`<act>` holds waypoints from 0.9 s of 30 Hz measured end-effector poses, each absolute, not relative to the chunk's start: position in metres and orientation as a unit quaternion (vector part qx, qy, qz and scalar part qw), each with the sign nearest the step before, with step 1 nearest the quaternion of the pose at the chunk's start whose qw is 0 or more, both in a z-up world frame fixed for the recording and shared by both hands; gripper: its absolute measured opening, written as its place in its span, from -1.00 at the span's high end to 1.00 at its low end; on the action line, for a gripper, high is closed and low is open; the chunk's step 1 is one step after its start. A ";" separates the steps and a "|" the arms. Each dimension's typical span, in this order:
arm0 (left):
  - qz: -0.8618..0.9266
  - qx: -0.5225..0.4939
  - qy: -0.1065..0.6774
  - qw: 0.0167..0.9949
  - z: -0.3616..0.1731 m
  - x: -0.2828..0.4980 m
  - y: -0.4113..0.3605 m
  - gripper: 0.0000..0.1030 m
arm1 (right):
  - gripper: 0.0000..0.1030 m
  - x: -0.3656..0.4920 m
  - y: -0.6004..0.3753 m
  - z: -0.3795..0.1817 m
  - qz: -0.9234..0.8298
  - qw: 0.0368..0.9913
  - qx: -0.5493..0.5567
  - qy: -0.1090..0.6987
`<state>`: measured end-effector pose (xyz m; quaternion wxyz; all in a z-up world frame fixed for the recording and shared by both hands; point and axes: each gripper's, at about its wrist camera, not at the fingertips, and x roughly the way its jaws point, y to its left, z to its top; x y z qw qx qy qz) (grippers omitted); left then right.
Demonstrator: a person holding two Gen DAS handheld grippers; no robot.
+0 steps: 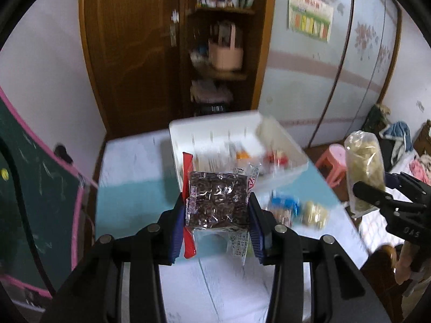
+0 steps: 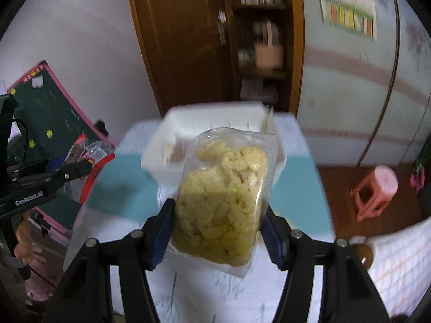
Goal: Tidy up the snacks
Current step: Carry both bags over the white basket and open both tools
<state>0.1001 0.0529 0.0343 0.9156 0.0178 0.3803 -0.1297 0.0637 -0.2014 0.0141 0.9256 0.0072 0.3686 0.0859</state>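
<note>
My left gripper [image 1: 217, 204] is shut on a clear packet of dark brown snacks [image 1: 217, 199] with a red edge, held above the table. The right gripper [image 2: 218, 210] is shut on a clear bag of pale yellow puffed snacks [image 2: 223, 196]. That bag [image 1: 363, 167] and the right gripper [image 1: 377, 192] also show at the right of the left wrist view. The left gripper [image 2: 78, 171] with its dark packet [image 2: 86, 156] appears at the left of the right wrist view. A white bin [image 1: 215, 134] [image 2: 172, 140] stands beyond both, with several snacks inside.
A blue-wrapped snack [image 1: 285, 204] and a yellowish packet [image 1: 315, 214] lie on the blue-and-white table [image 1: 129, 196] right of the bin. A pink stool [image 2: 377, 188], a green chalkboard [image 1: 32, 202] at the left and a wooden cupboard [image 1: 134, 48] behind surround the table.
</note>
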 end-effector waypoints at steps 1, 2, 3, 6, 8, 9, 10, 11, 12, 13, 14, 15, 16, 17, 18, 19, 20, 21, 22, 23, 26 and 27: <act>-0.127 0.014 0.372 0.919 0.048 0.107 0.054 0.22 | -0.17 0.069 -0.202 0.026 0.086 0.929 0.006 0.359; -0.125 0.009 0.366 0.922 0.060 0.114 0.054 0.22 | -0.17 0.075 -0.204 0.038 0.086 0.933 0.004 0.349; -0.125 0.003 0.359 0.925 0.072 0.121 0.054 0.22 | -0.17 0.082 -0.205 0.053 0.087 0.938 0.000 0.336; -0.119 0.001 0.339 0.933 0.101 0.145 0.048 0.22 | -0.17 0.104 -0.207 0.084 0.083 0.947 -0.008 0.309; -0.106 0.014 0.320 0.941 0.116 0.166 0.039 0.22 | -0.17 0.127 -0.208 0.102 0.083 0.951 -0.004 0.296; -0.100 0.016 0.315 0.944 0.120 0.174 0.034 0.21 | -0.18 0.136 -0.208 0.107 0.083 0.953 -0.003 0.292; -0.095 0.016 0.313 0.945 0.122 0.186 0.030 0.21 | -0.18 0.147 -0.207 0.111 0.081 0.954 -0.003 0.289; -0.094 0.010 0.314 0.945 0.122 0.199 0.027 0.21 | -0.18 0.162 -0.208 0.113 0.079 0.954 -0.004 0.289; -0.093 0.007 0.316 0.944 0.121 0.210 0.024 0.21 | -0.18 0.173 -0.208 0.112 0.076 0.954 -0.004 0.291; -0.089 0.006 0.321 0.943 0.116 0.225 0.020 0.21 | -0.18 0.183 -0.208 0.110 0.074 0.953 -0.006 0.294; -0.086 0.007 0.324 0.942 0.111 0.236 0.016 0.21 | -0.18 0.200 -0.206 0.106 0.068 0.952 -0.011 0.300; -0.080 0.011 0.328 0.941 0.102 0.250 0.012 0.21 | -0.18 0.209 -0.208 0.100 0.064 0.950 -0.013 0.306; -0.076 0.015 0.331 0.941 0.094 0.260 0.008 0.21 | -0.18 0.216 -0.207 0.095 0.061 0.948 -0.016 0.312; -0.073 0.019 0.333 0.940 0.086 0.271 0.005 0.21 | -0.18 0.225 -0.206 0.087 0.058 0.945 -0.020 0.321; -0.069 0.025 0.338 0.938 0.074 0.283 0.000 0.21 | -0.18 0.236 -0.204 0.076 0.054 0.941 -0.025 0.332; -0.066 0.030 0.341 0.937 0.064 0.291 -0.003 0.21 | -0.18 0.248 -0.203 0.064 0.049 0.937 -0.030 0.345; -0.063 0.035 0.347 0.935 0.054 0.301 -0.006 0.21 | -0.18 0.258 -0.202 0.053 0.048 0.933 -0.032 0.356; -0.060 0.037 0.352 0.933 0.045 0.309 -0.008 0.20 | -0.18 0.265 -0.202 0.044 0.047 0.929 -0.033 0.365; -0.056 0.038 0.359 0.931 0.034 0.318 -0.010 0.20 | -0.18 0.275 -0.201 0.031 0.044 0.925 -0.034 0.376; -0.051 0.039 0.364 0.929 0.023 0.325 -0.011 0.19 | -0.18 0.283 -0.200 0.019 0.041 0.920 -0.034 0.387; -0.036 0.048 0.380 0.923 -0.004 0.348 -0.016 -0.22 | -0.18 0.301 -0.194 -0.009 0.039 0.908 -0.042 0.414; -0.037 0.051 0.389 0.919 -0.013 0.355 -0.017 -0.63 | -0.19 0.307 -0.191 -0.022 0.039 0.902 -0.040 0.428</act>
